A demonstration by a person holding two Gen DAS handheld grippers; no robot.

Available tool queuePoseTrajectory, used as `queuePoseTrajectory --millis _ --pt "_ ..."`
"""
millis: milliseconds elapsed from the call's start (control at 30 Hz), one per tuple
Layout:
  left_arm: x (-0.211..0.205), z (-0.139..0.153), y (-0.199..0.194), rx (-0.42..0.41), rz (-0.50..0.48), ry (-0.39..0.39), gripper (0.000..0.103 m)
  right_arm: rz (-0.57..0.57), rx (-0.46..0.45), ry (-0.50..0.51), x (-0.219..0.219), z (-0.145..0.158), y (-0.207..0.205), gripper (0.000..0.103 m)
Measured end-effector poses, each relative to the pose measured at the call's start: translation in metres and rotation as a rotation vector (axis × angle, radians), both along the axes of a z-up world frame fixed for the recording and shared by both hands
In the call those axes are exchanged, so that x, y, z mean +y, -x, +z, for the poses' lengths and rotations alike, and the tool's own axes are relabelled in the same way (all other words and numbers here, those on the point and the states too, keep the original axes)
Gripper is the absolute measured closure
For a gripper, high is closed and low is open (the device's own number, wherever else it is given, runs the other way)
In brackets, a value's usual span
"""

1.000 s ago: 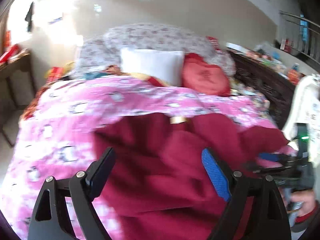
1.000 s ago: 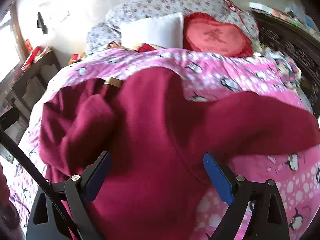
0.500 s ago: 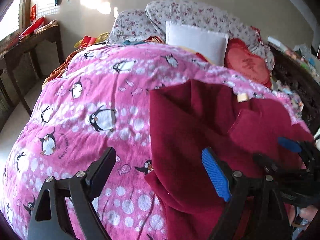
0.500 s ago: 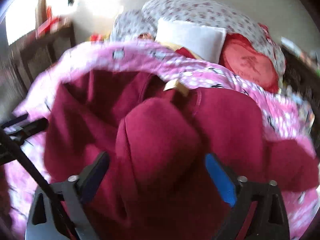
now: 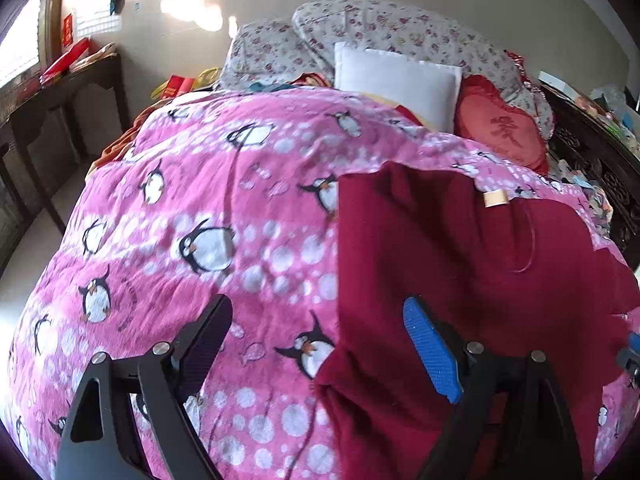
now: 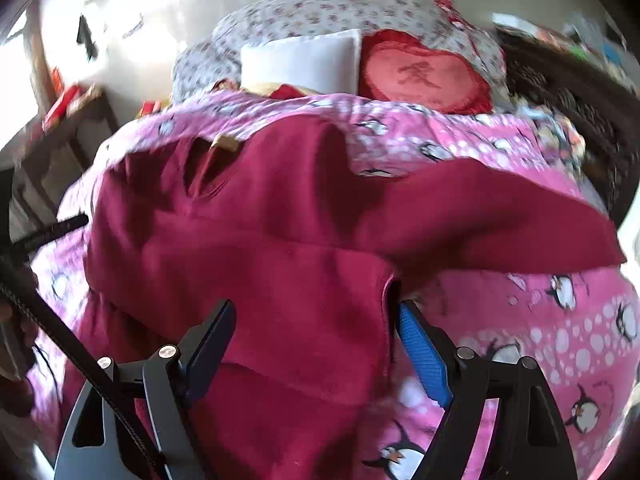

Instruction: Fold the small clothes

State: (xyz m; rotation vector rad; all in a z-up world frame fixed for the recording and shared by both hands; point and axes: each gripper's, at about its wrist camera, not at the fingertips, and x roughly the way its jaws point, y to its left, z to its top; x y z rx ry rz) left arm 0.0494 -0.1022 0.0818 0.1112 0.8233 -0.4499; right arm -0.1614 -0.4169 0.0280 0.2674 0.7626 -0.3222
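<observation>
Garment: dark red knit sweater point(image 5: 460, 264), right of frame, on pink penguin-print quilt point(image 5: 208, 208).
Left gripper point(image 5: 320, 344): wide apart, gripping nothing.
Right gripper point(image 6: 316, 344): opening, sweater fold between, unpinched.

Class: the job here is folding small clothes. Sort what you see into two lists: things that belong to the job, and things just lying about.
Part of the job:
maroon garment
left gripper
right gripper, jaws opening over the garment

Just lying about:
penguin blanket
white pillow
red heart cushion
floral pillows
</observation>
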Motion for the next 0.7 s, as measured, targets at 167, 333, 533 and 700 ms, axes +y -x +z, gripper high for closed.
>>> queuePoseTrajectory --millis 167,333,533,700 --pt "-0.014 0.007 -0.001 0.0 -0.029 0.02 0.016 -0.008 -0.021 0.046 -0.007 0.006 -0.018 0.017" --pt "-0.023 0.011 -0.003 -0.051 -0.076 -0.035 0.016 0.02 0.015 0.218 -0.001 0.005 -0.03 0.017" --pt "-0.033 0.018 -0.014 -0.043 -0.256 -0.001 0.016 0.035 0.063 0.187 -0.025 -0.007 -0.015 0.017" --pt "-0.05 0.01 -0.028 0.071 -0.371 0.065 0.016 0.073 0.101 0.09 -0.032 -0.033 -0.013 0.045"
